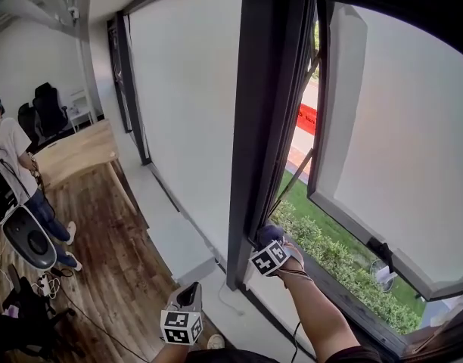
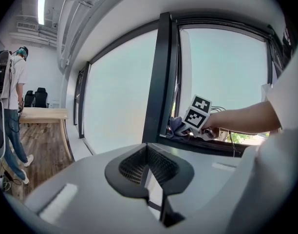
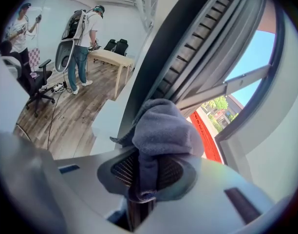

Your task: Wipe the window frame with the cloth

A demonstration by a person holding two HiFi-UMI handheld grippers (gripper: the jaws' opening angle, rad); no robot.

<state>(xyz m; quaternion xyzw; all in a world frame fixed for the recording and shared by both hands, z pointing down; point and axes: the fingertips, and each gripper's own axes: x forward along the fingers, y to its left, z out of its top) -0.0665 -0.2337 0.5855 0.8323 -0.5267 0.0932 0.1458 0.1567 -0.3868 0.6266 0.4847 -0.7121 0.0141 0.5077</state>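
The cloth (image 3: 161, 130) is a soft, napped grey fabric, fuzzy and matt, bunched in thick folds. The window frame (image 1: 254, 127) looks like dark metal with a smooth matt coat, and its inner channel is ribbed. The right hand-held gripper (image 3: 139, 177) and the left hand-held gripper (image 2: 148, 172) both have smooth, matt grey plastic shells and black ribbed pads. The floor (image 1: 103, 240) is grained wood plank with a low sheen. The table (image 1: 76, 153) is pale, smooth wood.

Bright daylight from the open window (image 1: 398, 127), strong fisheye bending and dark corners in both gripper views.
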